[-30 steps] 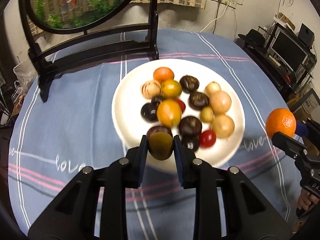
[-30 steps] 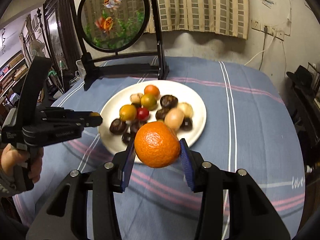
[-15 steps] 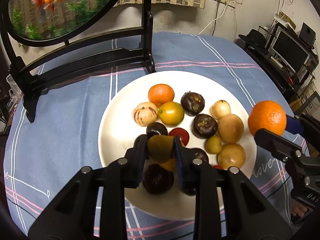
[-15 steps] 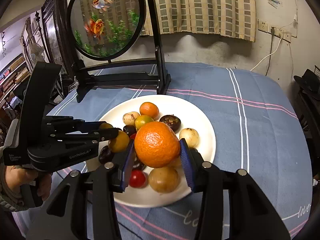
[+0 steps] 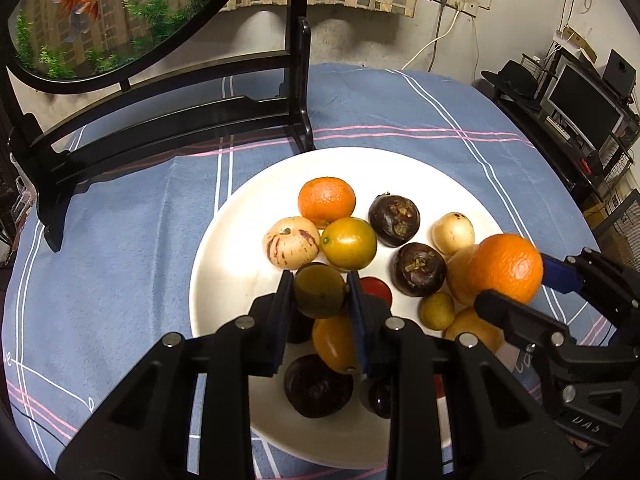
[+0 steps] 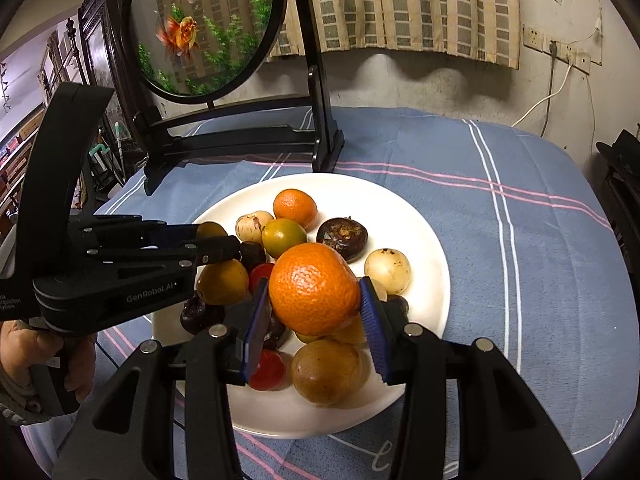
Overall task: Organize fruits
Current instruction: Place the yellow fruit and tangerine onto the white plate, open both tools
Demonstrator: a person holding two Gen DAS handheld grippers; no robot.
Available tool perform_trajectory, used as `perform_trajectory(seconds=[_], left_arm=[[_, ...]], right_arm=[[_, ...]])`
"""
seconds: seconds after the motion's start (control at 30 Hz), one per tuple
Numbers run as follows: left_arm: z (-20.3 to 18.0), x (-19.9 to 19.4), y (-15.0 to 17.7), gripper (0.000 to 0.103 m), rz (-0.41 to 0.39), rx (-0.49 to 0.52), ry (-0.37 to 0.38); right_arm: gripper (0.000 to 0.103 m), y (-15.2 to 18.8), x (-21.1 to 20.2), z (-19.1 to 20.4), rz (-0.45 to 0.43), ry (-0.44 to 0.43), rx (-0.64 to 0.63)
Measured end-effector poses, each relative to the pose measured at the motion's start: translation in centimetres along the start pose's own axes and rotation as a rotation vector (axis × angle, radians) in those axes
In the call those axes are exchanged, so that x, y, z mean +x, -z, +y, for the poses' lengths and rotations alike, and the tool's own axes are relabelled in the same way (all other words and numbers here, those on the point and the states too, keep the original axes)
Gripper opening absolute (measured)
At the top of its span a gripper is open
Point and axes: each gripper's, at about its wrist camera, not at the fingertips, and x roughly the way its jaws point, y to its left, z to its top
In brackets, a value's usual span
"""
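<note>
A white plate (image 5: 224, 248) (image 6: 424, 240) on the blue tablecloth holds several fruits: a small orange (image 5: 326, 200), a yellow-green fruit (image 5: 349, 243), dark round fruits (image 5: 394, 214), pale ones and red ones. My left gripper (image 5: 320, 292) is shut on an olive-green fruit (image 5: 319, 290) and holds it above the plate's middle. My right gripper (image 6: 314, 300) is shut on a large orange (image 6: 314, 288) and holds it above the plate's near right part. It also shows in the left wrist view (image 5: 506, 268).
A round fish-picture screen on a black stand (image 5: 180, 136) (image 6: 240, 140) stands on the table behind the plate. Blue striped cloth (image 6: 520, 240) lies to the right. A desk with a monitor (image 5: 584, 104) is off the table at right.
Both grippers have moved forward over the plate with their fruits still held. The plate and screen now appear closer.
</note>
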Motion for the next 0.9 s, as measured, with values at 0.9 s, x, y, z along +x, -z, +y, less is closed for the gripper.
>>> perform_trajectory(seconds=[0.9], left_arm=[[0.3,-0.8,-0.1,0.059,-0.013,-0.016,-0.031]], right_arm=[[0.061,-1.2,-1.8,0.8,-0.055,0.027,-0.005]])
